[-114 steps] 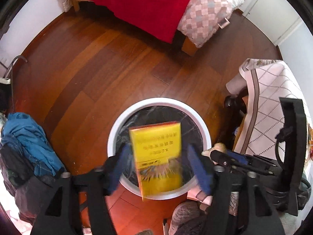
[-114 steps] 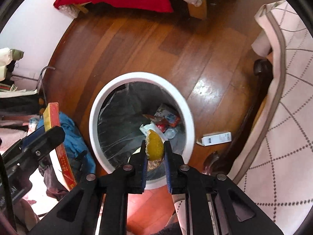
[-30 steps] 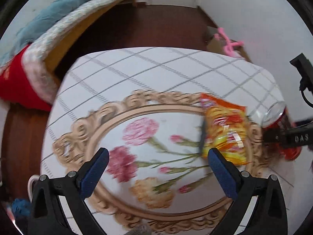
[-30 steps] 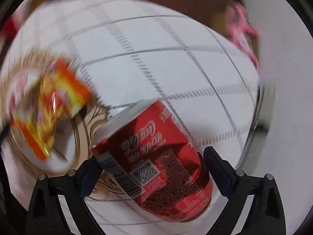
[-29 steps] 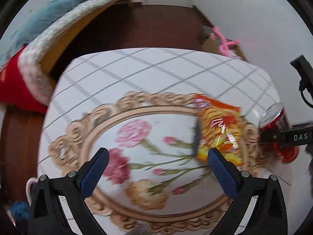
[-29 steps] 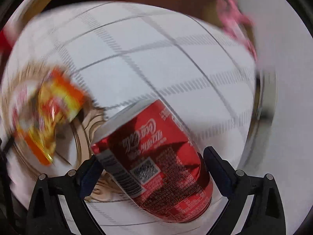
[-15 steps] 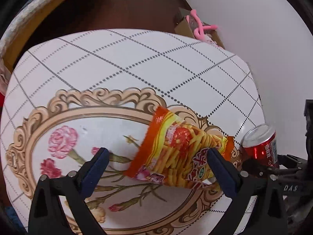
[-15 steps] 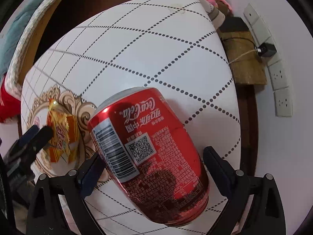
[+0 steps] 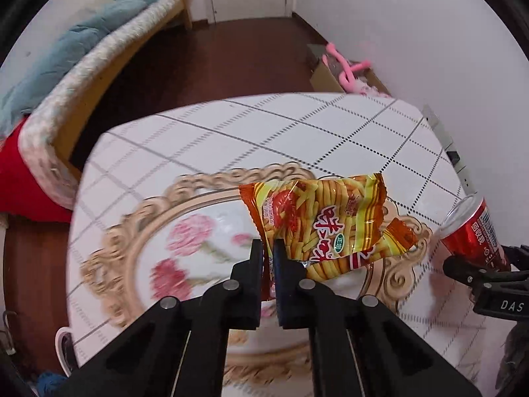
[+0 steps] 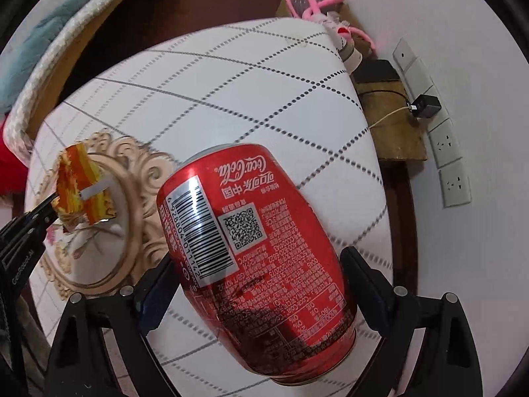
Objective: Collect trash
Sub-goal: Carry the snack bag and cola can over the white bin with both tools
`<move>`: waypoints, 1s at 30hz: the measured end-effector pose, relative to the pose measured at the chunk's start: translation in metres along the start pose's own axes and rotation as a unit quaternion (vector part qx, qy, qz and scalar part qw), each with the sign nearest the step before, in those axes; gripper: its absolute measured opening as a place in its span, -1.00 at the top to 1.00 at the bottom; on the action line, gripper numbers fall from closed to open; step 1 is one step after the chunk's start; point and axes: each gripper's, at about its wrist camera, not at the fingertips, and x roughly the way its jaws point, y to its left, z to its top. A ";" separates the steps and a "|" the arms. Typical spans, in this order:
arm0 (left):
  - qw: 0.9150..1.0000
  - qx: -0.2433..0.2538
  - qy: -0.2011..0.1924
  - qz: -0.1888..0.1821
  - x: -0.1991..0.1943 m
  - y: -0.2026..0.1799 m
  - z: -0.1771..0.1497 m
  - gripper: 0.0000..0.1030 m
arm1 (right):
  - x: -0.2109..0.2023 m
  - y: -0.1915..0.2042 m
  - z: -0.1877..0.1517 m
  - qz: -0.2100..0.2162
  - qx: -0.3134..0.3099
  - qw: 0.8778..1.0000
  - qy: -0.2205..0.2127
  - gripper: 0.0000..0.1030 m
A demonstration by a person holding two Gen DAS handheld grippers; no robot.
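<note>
An orange and yellow snack bag [image 9: 324, 221] is held above the round table with a floral cloth [image 9: 231, 139]. My left gripper [image 9: 268, 248] is shut on the bag's left edge and holds it lifted. The bag also shows in the right wrist view [image 10: 81, 187], pinched at the far left. A red Coca-Cola can [image 10: 254, 248] sits tilted between the fingers of my right gripper [image 10: 258, 274], which grips its sides. The can also shows in the left wrist view [image 9: 472, 231] at the right edge.
A bed with a blue blanket [image 9: 76, 53] and a red cover [image 9: 20, 178] lies to the left. A cardboard box with a pink toy [image 9: 344, 69] stands by the white wall. Wall sockets and a charger [image 10: 426, 106] are right of the table. The white bin rim [image 9: 61, 347] shows at lower left.
My left gripper has closed on the snack bag and lifted it off the table. My right gripper has closed onto the can.
</note>
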 end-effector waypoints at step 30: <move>0.973 -0.168 -0.073 0.144 -0.231 0.320 -0.210 0.94 | -0.129 0.351 -0.194 0.241 -0.110 0.963 -0.058 -0.75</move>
